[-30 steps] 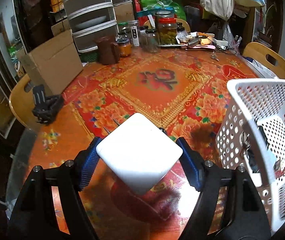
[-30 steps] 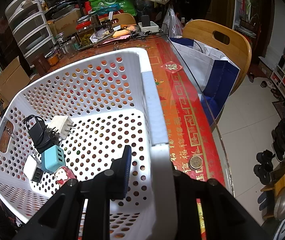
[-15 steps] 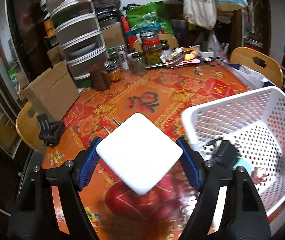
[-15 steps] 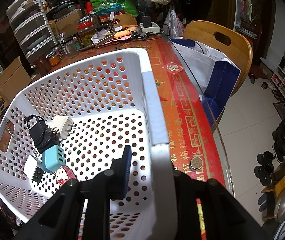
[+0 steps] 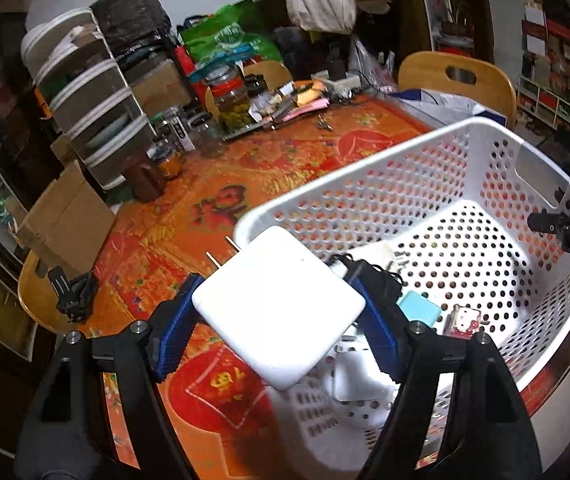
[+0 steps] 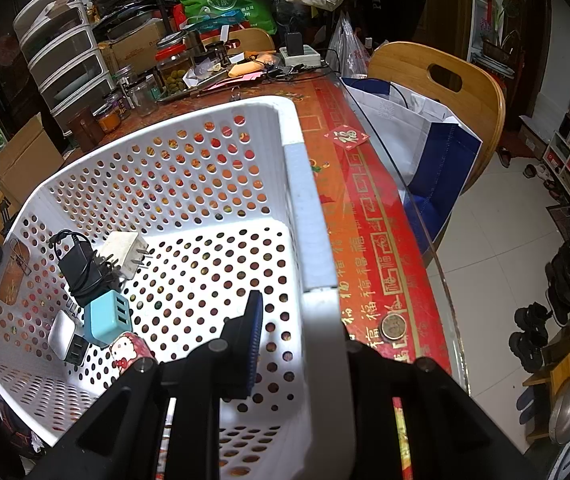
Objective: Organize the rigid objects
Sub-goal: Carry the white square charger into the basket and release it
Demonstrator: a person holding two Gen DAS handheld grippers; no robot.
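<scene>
A white power adapter (image 5: 279, 306), its two prongs pointing away from the camera, rides between the blue pads of the left tongs (image 5: 277, 320) at the near rim of the white perforated basket (image 5: 465, 152), which stands on the bench (image 5: 189, 216) with its red and gold cloth. The left tongs are spread about midway and clamped on the adapter's two opposite edges. The right tongs (image 6: 301, 344) are nearly closed and pinch the basket's rim, one pad inside the wall and the other hidden behind it, steadying the basket. Already lying in the basket's near-left corner are a black charger with its cord (image 6: 79, 270), a white plug (image 6: 125, 254), a teal multi-port charger (image 6: 108, 317), a small white adapter (image 6: 65, 338) and a cartoon-printed piece (image 6: 129, 350). To finish the step well, the carrier should probably bring the adapter fully over the rim, aim for the bare floor beside the pile, lower it close before spreading the pads, and keep the prongs clear of the holes and the black cord, while the right tongs hold the basket steady
</scene>
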